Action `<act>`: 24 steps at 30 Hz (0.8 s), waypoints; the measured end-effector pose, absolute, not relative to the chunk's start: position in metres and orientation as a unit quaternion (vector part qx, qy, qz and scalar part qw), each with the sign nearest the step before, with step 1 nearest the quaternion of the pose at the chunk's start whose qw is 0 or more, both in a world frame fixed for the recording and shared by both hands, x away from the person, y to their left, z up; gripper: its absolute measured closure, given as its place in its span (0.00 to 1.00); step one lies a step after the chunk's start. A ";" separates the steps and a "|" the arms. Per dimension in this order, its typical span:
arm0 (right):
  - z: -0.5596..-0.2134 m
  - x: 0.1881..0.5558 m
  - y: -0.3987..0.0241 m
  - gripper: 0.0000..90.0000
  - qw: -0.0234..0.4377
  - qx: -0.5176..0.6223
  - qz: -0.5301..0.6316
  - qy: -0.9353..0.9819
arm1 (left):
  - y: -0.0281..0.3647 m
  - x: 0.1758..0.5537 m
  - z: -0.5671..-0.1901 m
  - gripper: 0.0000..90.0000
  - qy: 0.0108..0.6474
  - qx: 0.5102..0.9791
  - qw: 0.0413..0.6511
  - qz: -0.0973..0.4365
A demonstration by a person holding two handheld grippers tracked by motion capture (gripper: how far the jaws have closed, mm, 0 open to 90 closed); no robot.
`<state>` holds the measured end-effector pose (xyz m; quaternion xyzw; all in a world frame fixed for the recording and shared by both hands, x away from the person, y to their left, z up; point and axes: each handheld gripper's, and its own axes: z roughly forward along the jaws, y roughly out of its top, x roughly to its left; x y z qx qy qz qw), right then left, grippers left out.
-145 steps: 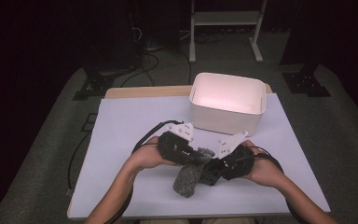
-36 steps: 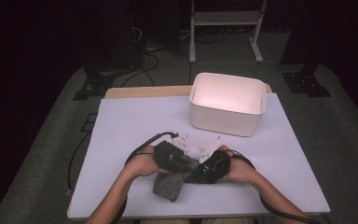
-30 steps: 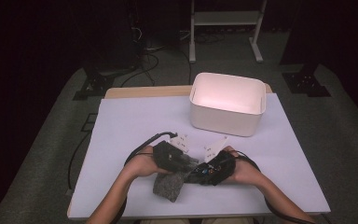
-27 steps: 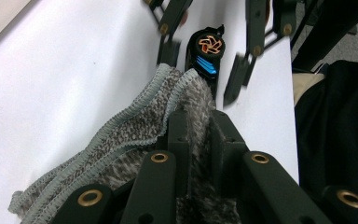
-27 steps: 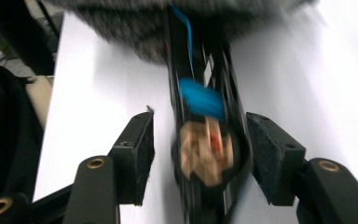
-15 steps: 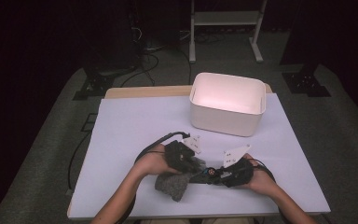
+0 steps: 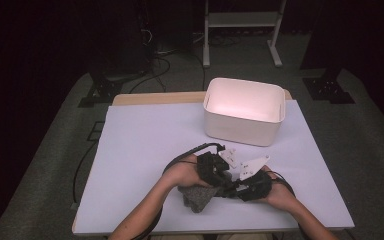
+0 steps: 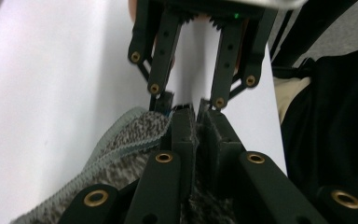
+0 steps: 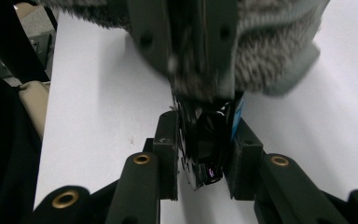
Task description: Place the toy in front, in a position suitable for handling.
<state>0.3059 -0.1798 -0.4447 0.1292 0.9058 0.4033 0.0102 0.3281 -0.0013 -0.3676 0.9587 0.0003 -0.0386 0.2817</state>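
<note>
Two grippers meeting, left gripper (image 8: 193, 123) pinching grey sock (image 8: 130, 144), right gripper (image 9: 205, 140) gripping dark packet (image 9: 205, 154)

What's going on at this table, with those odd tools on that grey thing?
A person works a claw in each hand at the near edge of the table. The left claw is clamped shut on a grey knitted sock. The right claw pinches a shiny black packet at the sock's opening. A white bin stands farther back.

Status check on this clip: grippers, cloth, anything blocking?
Left gripper shut on grey cloth. Right gripper shut on dark shiny packet. White bin stands apart, nothing blocking.
</note>
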 end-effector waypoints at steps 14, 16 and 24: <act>-0.444 0.306 -0.178 0.76 0.019 0.124 0.398 0.909 | 0.025 0.323 -0.363 0.66 0.041 0.968 0.247 0.025; -0.444 0.306 -0.178 0.76 0.019 0.125 0.399 0.908 | 0.028 0.324 -0.364 0.62 0.058 0.970 0.236 0.027; -0.444 0.306 -0.178 0.76 0.019 0.125 0.399 0.908 | 0.035 0.325 -0.363 0.83 0.063 0.961 0.268 0.004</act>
